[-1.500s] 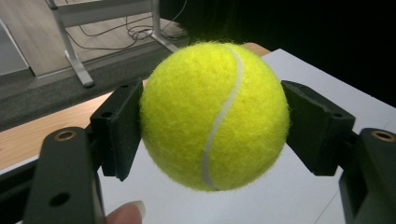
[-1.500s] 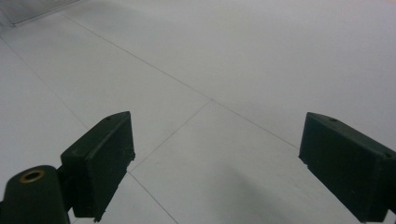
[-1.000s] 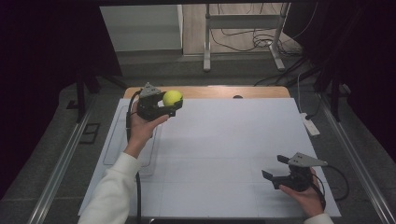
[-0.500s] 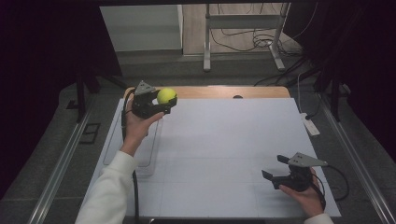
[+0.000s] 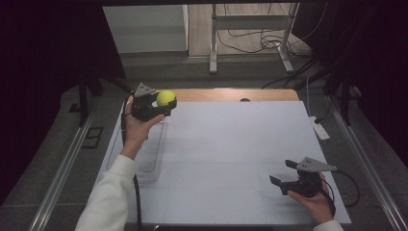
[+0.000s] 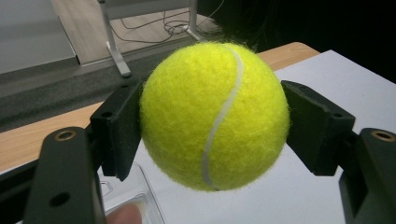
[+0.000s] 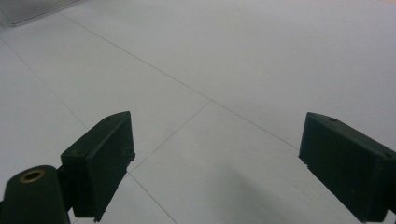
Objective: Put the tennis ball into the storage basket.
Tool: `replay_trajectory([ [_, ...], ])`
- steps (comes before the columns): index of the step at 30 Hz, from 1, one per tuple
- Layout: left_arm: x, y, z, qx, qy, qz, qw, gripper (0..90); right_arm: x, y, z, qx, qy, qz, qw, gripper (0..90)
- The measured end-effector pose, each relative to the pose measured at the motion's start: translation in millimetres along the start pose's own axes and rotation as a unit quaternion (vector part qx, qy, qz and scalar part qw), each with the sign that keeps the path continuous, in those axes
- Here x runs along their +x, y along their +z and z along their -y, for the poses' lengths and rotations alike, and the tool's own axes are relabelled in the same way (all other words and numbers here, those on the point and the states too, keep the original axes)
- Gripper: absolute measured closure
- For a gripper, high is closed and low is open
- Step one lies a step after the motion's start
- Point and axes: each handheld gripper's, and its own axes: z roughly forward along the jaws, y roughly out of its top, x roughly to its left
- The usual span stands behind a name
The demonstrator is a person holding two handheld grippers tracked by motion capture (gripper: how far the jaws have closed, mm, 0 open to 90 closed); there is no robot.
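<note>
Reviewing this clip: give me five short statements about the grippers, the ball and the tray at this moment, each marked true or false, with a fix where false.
1. The left gripper holds the tennis ball between its jaws. True.
2. The ball rests on the white table. False: it is held up in the air, over the far left part of the table.
3. The right gripper is shut on a second ball. False: its jaws stand apart with nothing between them.
4. A clear plastic tray lies on the left side of the table, below the left hand. True.
5. The right gripper sits at the far left corner. False: it is near the table's near right edge.
</note>
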Motion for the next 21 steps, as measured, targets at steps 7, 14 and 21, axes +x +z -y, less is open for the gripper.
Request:
replay_trajectory([
  [7,3.7,-1.4,0.3,0.001,-0.002,-0.006,1.0000,27.3,0.2,0.1,0.0,0.000,-0.001,0.000,1.0000,10.4],
  [14,12.3,-2.5,3.1,0.005,-0.008,-0.017,0.9998,27.3,0.2,0.4,0.1,0.001,-0.001,0.000,1.0000,10.4],
  [21,22.5,-5.7,5.6,0.008,-0.016,-0.031,0.9994,27.3,0.0,1.2,0.2,0.002,-0.001,0.001,1.0000,10.4],
])
